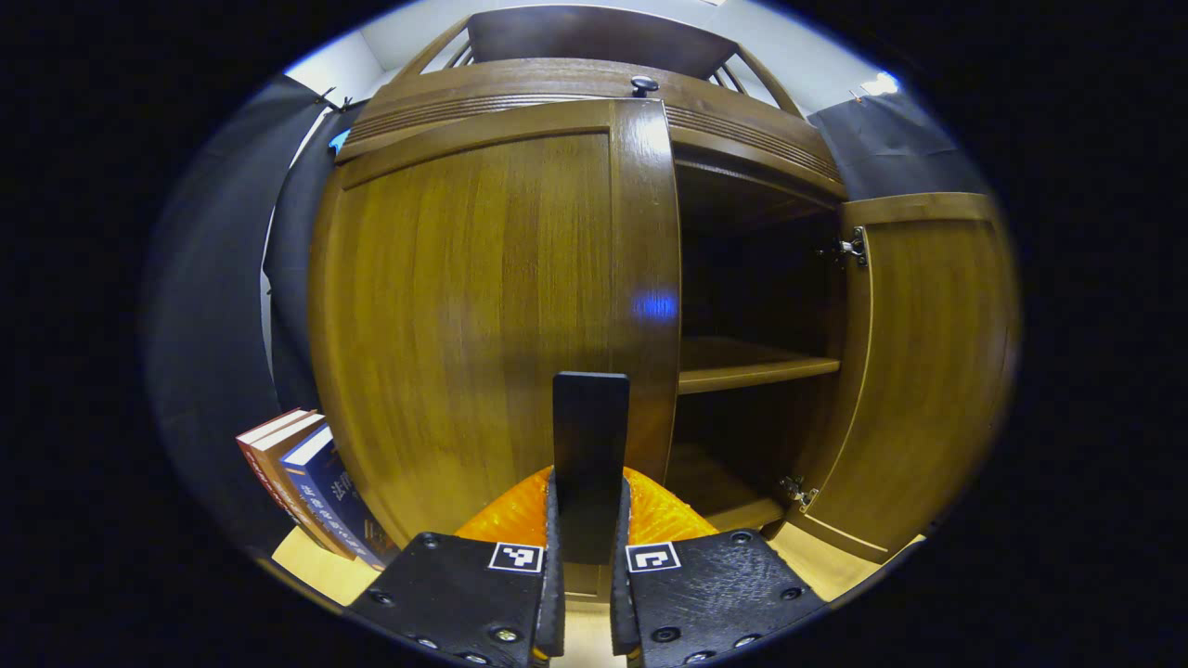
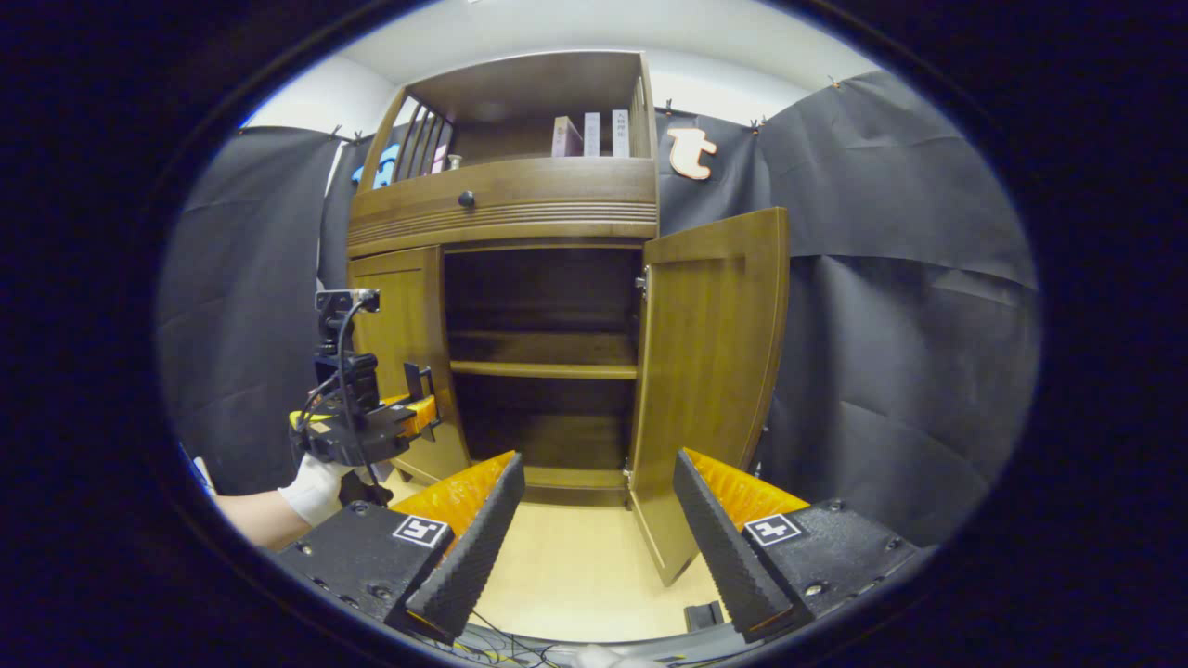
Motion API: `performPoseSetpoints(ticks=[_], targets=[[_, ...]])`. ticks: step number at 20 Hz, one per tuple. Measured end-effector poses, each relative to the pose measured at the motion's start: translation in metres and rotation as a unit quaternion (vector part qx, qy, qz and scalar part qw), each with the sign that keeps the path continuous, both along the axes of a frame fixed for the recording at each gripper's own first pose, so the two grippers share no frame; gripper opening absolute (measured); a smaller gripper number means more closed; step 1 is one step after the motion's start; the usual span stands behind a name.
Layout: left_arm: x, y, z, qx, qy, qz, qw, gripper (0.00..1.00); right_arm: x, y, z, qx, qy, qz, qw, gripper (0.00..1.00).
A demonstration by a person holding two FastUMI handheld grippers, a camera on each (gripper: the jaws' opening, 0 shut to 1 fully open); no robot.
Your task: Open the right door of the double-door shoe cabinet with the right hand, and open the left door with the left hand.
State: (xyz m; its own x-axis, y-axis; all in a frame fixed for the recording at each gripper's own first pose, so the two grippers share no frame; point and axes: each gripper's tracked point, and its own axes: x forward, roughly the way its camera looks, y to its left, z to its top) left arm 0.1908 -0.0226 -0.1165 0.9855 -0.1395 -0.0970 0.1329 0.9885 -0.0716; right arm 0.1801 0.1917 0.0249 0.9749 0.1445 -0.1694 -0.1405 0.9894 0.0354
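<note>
Left gripper view: the left gripper (image 1: pixel 588 566) is clamped on the left door's handle (image 1: pixel 590 464), while the right door (image 1: pixel 919 371) stands swung wide open.
Both fingers press the flat black handle, which rises upright between them, against the inner edge of the left door (image 1: pixel 483 315). That door lies straight ahead, closed or nearly so. To its right the cabinet's dark inside shows a shelf (image 1: pixel 752 366). Some books (image 1: pixel 311 482) lean beside the cabinet at lower left.

Right gripper view: the right gripper (image 2: pixel 599 520) is held back from the cabinet with its jaws spread wide and nothing between them.
The right door (image 2: pixel 710 371) stands open just beyond the right finger, apart from it. Farther left, a gloved hand (image 2: pixel 316 487) holds the left gripper (image 2: pixel 419 385) at the left door (image 2: pixel 404 343).
</note>
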Motion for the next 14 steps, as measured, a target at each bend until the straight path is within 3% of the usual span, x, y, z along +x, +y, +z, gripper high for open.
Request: performPoseSetpoints(ticks=[4,10,11,14], targets=[[-0.036,0.019,-0.001,-0.01,0.005,0.021,1.0,0.18,0.008,0.008,0.008,0.005,-0.008,0.036,0.999,1.0],[-0.086,0.068,-0.006,-0.009,0.012,0.089,0.996,0.18,0.011,0.02,0.012,0.005,-0.017,0.086,0.996,1.0],[-0.095,0.075,-0.008,-0.018,0.012,0.1,0.995,0.08,0.012,0.021,0.011,0.005,-0.015,0.092,0.996,1.0],[-0.106,0.099,-0.013,-0.019,0.014,0.119,0.993,0.07,0.013,0.024,0.006,0.007,-0.009,0.108,0.994,1.0]])
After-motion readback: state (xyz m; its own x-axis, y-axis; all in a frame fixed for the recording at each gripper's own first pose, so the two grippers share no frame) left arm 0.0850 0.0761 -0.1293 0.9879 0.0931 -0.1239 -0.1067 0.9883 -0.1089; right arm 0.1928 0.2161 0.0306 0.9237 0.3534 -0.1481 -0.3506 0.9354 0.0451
